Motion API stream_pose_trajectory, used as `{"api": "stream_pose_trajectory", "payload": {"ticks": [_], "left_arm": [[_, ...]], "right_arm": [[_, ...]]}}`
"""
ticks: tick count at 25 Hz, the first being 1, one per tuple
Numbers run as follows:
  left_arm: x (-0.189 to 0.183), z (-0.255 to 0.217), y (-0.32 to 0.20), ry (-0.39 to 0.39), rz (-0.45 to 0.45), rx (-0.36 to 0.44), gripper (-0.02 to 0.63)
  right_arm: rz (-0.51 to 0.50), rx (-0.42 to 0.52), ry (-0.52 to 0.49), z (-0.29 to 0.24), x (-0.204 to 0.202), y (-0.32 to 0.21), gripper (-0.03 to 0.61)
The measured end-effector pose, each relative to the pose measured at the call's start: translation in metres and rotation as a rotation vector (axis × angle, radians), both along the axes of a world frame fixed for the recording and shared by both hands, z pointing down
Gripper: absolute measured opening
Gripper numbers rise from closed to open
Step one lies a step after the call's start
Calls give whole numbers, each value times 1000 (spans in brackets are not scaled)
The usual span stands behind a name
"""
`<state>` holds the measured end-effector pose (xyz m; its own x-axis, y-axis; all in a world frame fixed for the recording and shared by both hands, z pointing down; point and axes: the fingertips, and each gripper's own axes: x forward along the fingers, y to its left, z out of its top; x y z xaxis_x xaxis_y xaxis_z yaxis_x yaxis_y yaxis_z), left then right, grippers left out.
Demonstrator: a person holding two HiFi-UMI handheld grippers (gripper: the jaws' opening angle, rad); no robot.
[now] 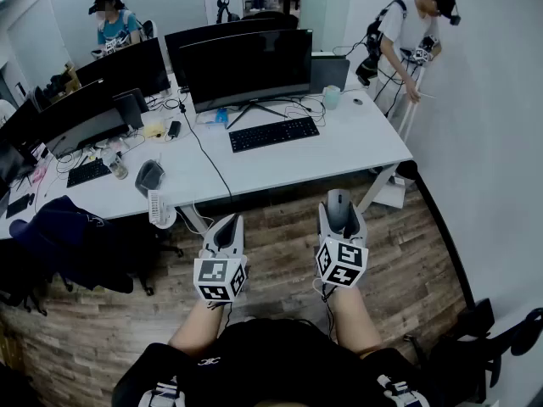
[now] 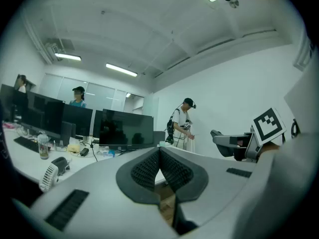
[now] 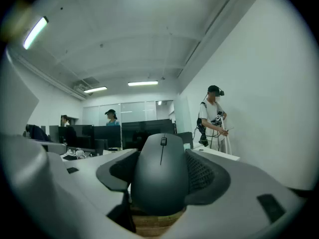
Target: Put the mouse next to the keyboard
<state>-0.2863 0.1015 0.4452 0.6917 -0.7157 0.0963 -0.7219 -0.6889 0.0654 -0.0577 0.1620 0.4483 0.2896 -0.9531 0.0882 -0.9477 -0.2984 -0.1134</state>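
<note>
Over wood floor (image 1: 280, 287), right gripper (image 1: 339, 203) clamps half-hidden mouse (image 3: 160, 176); left gripper (image 1: 230, 225) pinched empty.

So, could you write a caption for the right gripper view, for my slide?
The right hand-held gripper holds a dark grey mouse between its jaws, with office monitors in the background.
</note>
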Motion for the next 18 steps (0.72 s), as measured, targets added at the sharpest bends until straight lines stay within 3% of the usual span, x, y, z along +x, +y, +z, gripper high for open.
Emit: {"api": "stream_pose_trajectory", "payload": {"ticks": [9,18], "left_arm": [[14,-6,10,-9,19,17,17],[47,-10,15,11,11,22,17]], "right_arm": [[-15,10,-18,0,3,3,313],[-47,1,-25,4,31,8,314]]}}
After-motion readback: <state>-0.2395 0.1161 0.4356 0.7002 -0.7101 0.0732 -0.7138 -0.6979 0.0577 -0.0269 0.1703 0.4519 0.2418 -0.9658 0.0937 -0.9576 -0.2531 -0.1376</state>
